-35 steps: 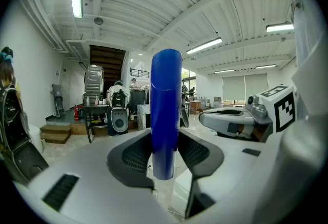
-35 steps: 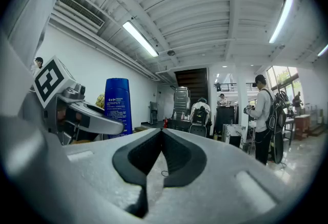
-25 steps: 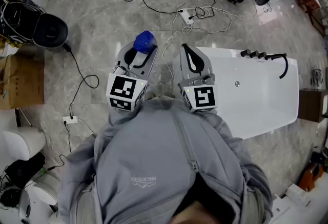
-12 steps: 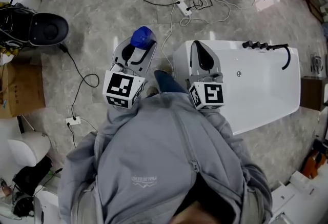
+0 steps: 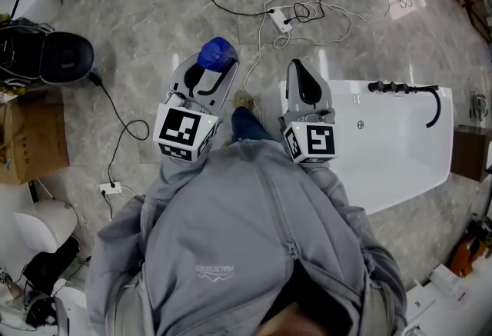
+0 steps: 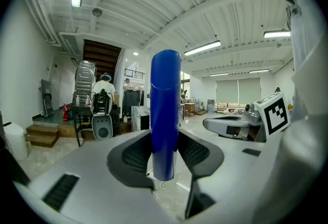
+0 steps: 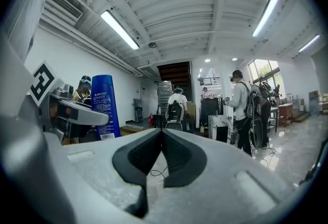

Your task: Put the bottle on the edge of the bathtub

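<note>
Blue bottle (image 5: 217, 56) clamped in left gripper (image 5: 206, 81), mostly hidden from overhead; right gripper (image 5: 301, 74) closed, empty; bathtub (image 5: 407, 173) partly covered.

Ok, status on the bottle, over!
Left gripper shut on the bottle, upright. Right gripper shut, empty. Bottle over the floor, left of the bathtub, not yet on its edge. Only the person's leg near the path.

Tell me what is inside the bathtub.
The bathtub shows a bare white inside with one small round fitting. Its near-left end is covered by the right gripper and the person's grey sleeve.
</note>
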